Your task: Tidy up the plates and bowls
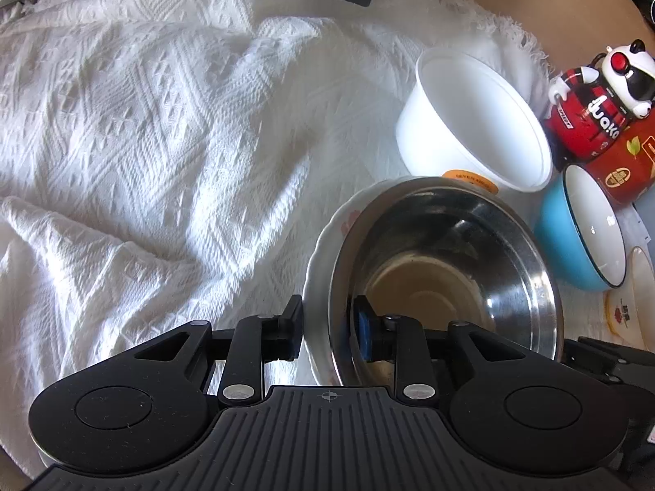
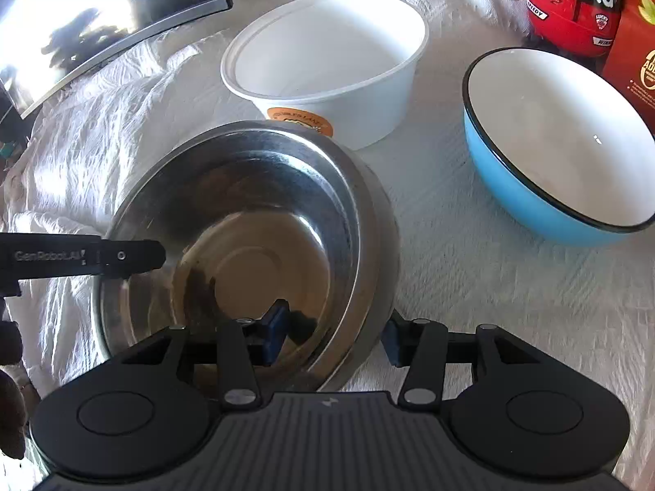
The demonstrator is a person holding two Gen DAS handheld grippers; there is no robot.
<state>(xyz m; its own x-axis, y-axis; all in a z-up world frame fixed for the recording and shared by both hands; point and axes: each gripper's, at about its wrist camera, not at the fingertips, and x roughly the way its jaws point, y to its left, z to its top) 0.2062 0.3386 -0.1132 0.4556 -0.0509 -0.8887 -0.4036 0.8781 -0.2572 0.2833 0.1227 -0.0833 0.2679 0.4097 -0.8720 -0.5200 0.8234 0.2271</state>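
Fingers of the left gripper [image 1: 325, 331] and right gripper [image 2: 331, 337] each straddle, not visibly clamped, the rim of the shiny round steel bowl [image 2: 245, 253] nested in a white scalloped ceramic dish [image 1: 317, 270] on the white woven cloth [image 1: 143, 143].

Steel bowl [image 1: 446, 270]: polished, shallow, upright, nested in a white scalloped plate [image 1: 323, 241] whose rim shows on its left.
White tub [image 1: 475, 122]: plastic, deep, upright, orange label; just behind the steel bowl.
Blue bowl [image 1: 581, 233]: white inside, dark rim, upright; right of the steel bowl, apart.
Patterned dish [image 1: 638, 307]: partly seen beyond the blue bowl.
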